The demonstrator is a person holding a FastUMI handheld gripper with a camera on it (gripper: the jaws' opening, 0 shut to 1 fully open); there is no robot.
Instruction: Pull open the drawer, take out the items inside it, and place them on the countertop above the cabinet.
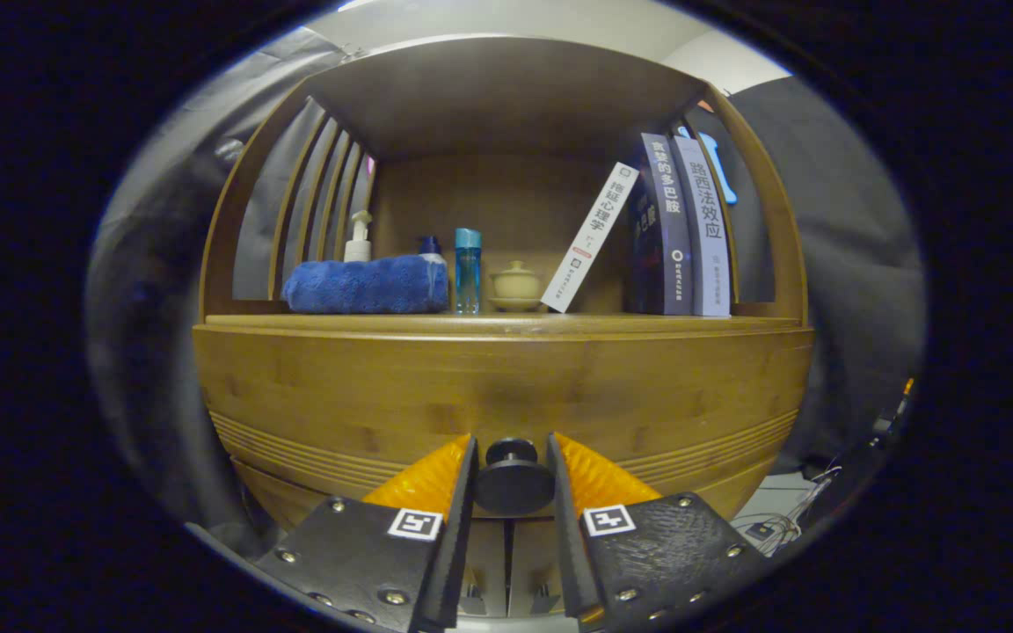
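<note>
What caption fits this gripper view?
Fingers flank the drawer knob below a countertop with towel and books.

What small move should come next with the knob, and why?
Probably close the hand-held gripper on the drawer knob, then pull back. The knob sits between the fingers, which flank it closely, though contact is unclear, and the drawer front looks closed.

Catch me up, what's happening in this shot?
A person's handheld tongs are lined up on the drawer knob of a wooden cabinet. The knob sits between the two fingers, which flank it closely; whether they press on it cannot be told. The drawer looks closed. On the countertop above stand a folded blue towel, a pump bottle, a blue bottle, a small lidded pot and three books.
</note>
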